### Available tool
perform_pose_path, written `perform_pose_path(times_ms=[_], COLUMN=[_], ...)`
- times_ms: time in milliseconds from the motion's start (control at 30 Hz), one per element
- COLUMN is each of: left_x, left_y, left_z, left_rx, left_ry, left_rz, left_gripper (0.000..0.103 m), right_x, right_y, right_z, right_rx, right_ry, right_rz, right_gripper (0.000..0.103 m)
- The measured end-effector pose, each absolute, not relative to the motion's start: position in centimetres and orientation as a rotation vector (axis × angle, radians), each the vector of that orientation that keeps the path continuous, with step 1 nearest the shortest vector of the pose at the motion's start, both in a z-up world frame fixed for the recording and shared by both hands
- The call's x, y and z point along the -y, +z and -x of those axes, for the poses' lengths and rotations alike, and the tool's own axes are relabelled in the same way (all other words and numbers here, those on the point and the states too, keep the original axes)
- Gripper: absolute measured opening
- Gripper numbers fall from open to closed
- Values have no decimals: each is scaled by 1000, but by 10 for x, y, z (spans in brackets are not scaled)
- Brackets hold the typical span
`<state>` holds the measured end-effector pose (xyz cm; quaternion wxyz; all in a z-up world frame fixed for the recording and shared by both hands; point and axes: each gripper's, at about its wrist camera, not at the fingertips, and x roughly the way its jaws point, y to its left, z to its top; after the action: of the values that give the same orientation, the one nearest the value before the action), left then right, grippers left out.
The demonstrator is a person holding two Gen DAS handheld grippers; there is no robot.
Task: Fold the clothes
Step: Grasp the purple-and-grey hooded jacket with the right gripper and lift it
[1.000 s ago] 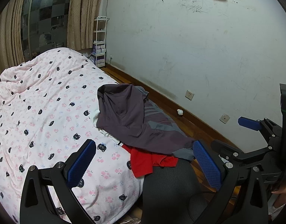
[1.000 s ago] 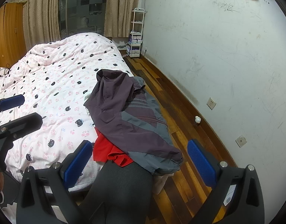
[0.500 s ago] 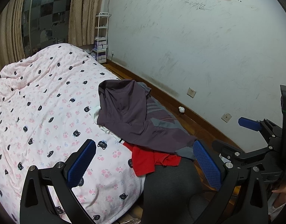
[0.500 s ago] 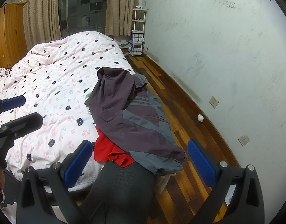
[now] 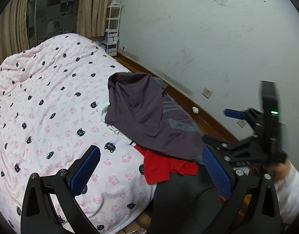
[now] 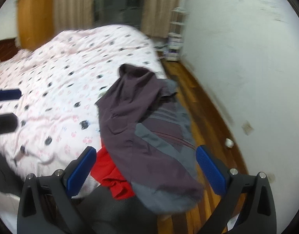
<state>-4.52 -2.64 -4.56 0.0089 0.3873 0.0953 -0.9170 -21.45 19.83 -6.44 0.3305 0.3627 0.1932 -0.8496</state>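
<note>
- Here, the left tool (image 5: 151, 167) and right tool (image 6: 145, 165) are both wide apart, holding nothing.
- The purple jacket (image 5: 141, 115) hides most of the red shirt (image 5: 165, 165) on the bed (image 5: 42, 107).
- The right view is blurry.

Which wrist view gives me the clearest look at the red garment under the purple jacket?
The left wrist view: the red garment is sharp there, spread beside the purple jacket at the bed's near corner. The right wrist view is motion-blurred and shows only a bunched red patch poking out beneath the jacket.
</note>
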Motion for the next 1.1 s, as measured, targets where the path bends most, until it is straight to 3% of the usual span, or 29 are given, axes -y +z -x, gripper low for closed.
perform_pose_path(times_ms=[267, 733, 767, 833, 900, 1033, 1100], left_x=[33, 41, 41, 41, 41, 43, 47], left_y=[-53, -65, -65, -66, -66, -66, -65], left_z=[55, 63, 64, 64, 64, 62, 59], left_rx=[-304, -308, -309, -311, -311, -313, -320], left_ry=[-2817, -2756, -2755, -2753, -2754, -2756, -2753], left_rz=[-1231, -1276, -1278, -1281, -1282, -1279, -1268], left_gripper=[103, 103, 103, 103, 103, 103, 103], right_x=[-162, -127, -126, -124, -123, -120, -117], right_y=[-138, -175, -176, -178, -179, -176, -174], right_z=[288, 317, 318, 315, 311, 301, 296], right_rx=[-661, -646, -643, -637, -643, -623, -594], right_ry=[-1949, -1695, -1687, -1654, -1628, -1570, -1536], right_rz=[-1022, -1045, -1050, -1064, -1068, -1102, -1128], right_gripper=[103, 99, 95, 74, 63, 24, 17])
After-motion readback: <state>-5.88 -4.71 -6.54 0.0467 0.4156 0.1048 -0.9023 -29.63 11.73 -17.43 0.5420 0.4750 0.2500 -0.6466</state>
